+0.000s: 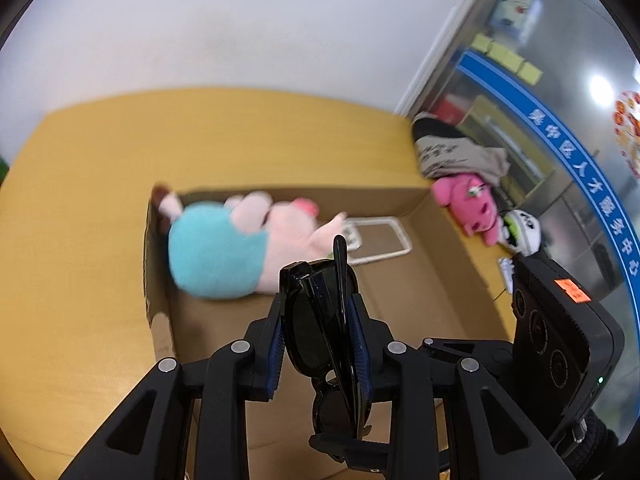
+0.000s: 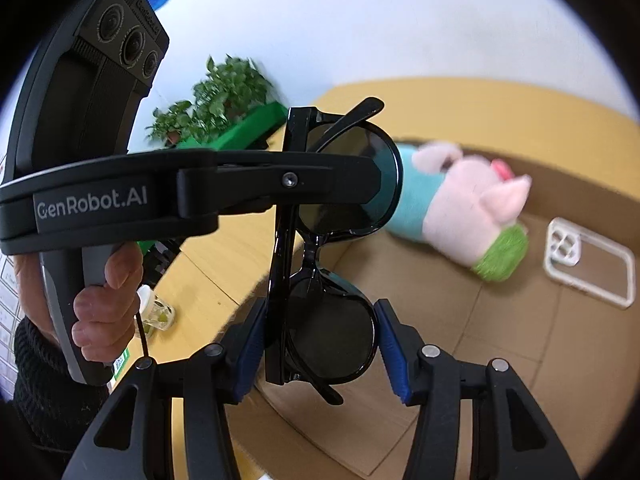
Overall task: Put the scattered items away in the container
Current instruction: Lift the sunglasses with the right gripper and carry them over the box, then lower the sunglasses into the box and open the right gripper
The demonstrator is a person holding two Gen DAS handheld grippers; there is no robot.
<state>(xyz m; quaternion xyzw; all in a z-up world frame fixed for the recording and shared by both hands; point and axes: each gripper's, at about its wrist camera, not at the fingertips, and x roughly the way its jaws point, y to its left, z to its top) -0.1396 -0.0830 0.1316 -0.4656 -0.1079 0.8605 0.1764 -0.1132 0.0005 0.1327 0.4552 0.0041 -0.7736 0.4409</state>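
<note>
Black folded sunglasses (image 1: pixel 324 320) are clamped between the blue pads of my left gripper (image 1: pixel 320 300), held above the open cardboard box (image 1: pixel 420 280). In the right wrist view the same sunglasses (image 2: pixel 332 272) hang between my right gripper's fingers (image 2: pixel 320 340); the left pad touches the frame, the right pad stands just off the lens. The left gripper (image 2: pixel 352 184) crosses in front, shut on the upper lens. A pink pig plush in a teal shirt (image 1: pixel 240 248) and a clear phone case (image 1: pixel 380 240) lie inside the box.
On the yellow table (image 1: pixel 80 200) right of the box lie a pink plush (image 1: pixel 468 204), a black-and-white toy (image 1: pixel 520 232) and a grey cloth bundle (image 1: pixel 452 152). A potted plant on a green stand (image 2: pixel 224 108) and a small clear container (image 2: pixel 156 312) sit to the left.
</note>
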